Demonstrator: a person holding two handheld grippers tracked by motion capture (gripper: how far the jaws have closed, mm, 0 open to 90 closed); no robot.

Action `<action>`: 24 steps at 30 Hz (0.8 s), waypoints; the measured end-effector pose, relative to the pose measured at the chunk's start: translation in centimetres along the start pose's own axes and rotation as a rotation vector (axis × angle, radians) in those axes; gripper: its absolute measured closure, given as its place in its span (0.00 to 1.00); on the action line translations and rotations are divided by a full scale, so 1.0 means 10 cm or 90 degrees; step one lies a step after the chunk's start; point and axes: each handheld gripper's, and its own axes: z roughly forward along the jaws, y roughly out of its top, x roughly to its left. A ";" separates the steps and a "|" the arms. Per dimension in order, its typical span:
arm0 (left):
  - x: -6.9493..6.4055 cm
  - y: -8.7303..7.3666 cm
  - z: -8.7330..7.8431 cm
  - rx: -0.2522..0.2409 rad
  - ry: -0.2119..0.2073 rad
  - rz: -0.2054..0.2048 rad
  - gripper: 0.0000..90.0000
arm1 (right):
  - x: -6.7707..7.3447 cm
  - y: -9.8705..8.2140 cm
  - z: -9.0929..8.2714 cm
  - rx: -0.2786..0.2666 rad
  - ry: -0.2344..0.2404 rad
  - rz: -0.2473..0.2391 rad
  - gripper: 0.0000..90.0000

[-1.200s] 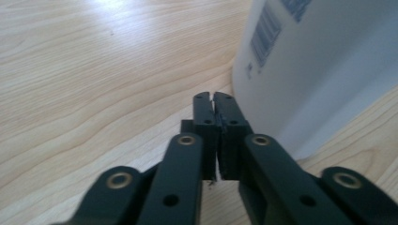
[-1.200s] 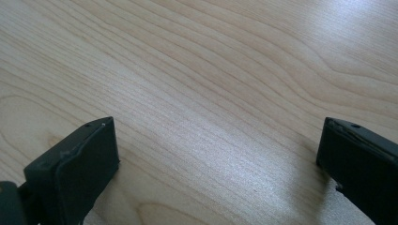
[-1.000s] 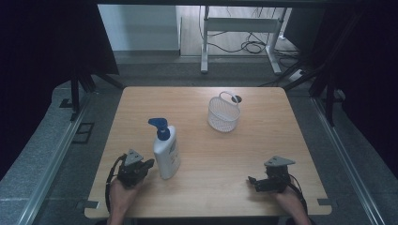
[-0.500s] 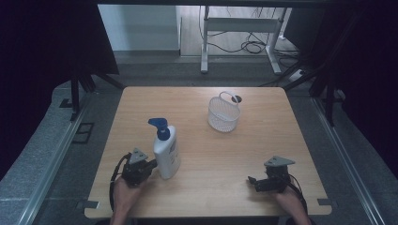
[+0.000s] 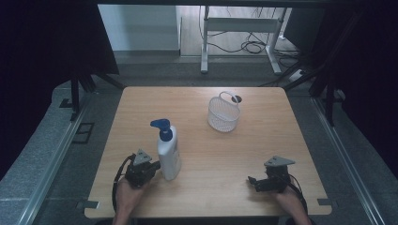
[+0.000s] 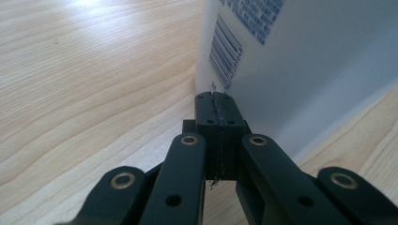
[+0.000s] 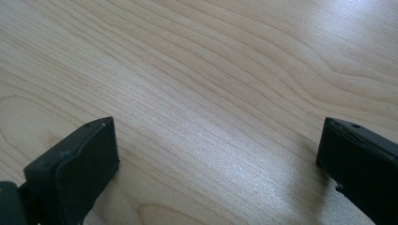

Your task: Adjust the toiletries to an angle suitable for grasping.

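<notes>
A white pump bottle [image 5: 168, 151] with a blue pump head stands upright on the wooden table [image 5: 202, 192], left of centre. My left gripper [image 5: 155, 167] lies low on the table with its tips right at the bottle's base. Seen from the left gripper view, its jaws [image 6: 217, 108] are shut flat together with nothing between them, and the bottle's labelled wall [image 6: 300, 65] rises just beyond and to the right. My right gripper [image 5: 252, 182] rests near the front right of the table, jaws wide apart over bare wood [image 7: 216, 122].
A white wire basket [image 5: 223, 113] with a handle stands at the back, right of centre, next to a small round hole in the tabletop. A metal frame and cables lie on the floor beyond the table.
My left gripper has slid a little to the right, up to the foot of the bottle. The right gripper and the bottle have stayed in place.
</notes>
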 end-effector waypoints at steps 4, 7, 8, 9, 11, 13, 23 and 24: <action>-0.04 0.02 0.01 -0.001 -0.006 0.007 0.99 | 0.00 0.00 0.00 0.000 0.000 0.000 0.00; -0.07 0.03 0.02 -0.002 -0.011 0.013 0.99 | 0.00 0.00 0.00 0.000 0.000 0.000 0.00; -0.09 0.04 0.03 -0.001 -0.014 0.018 0.99 | 0.00 0.00 0.00 0.000 0.000 0.000 0.00; -0.09 0.04 0.03 -0.001 -0.014 0.018 0.99 | 0.00 0.00 0.00 0.000 0.000 0.000 0.00; -0.12 0.05 0.04 0.000 -0.018 0.023 0.99 | 0.00 0.00 0.00 0.000 0.000 0.000 0.00; -0.13 0.06 0.05 0.000 -0.018 0.024 0.99 | 0.00 0.00 0.00 0.000 0.000 0.000 0.00; -0.22 0.09 0.10 0.001 -0.027 0.038 0.99 | 0.00 0.00 0.00 0.000 0.001 -0.001 0.00; -0.23 0.10 0.11 0.001 -0.027 0.040 0.99 | 0.00 0.00 0.00 0.000 0.001 -0.001 0.00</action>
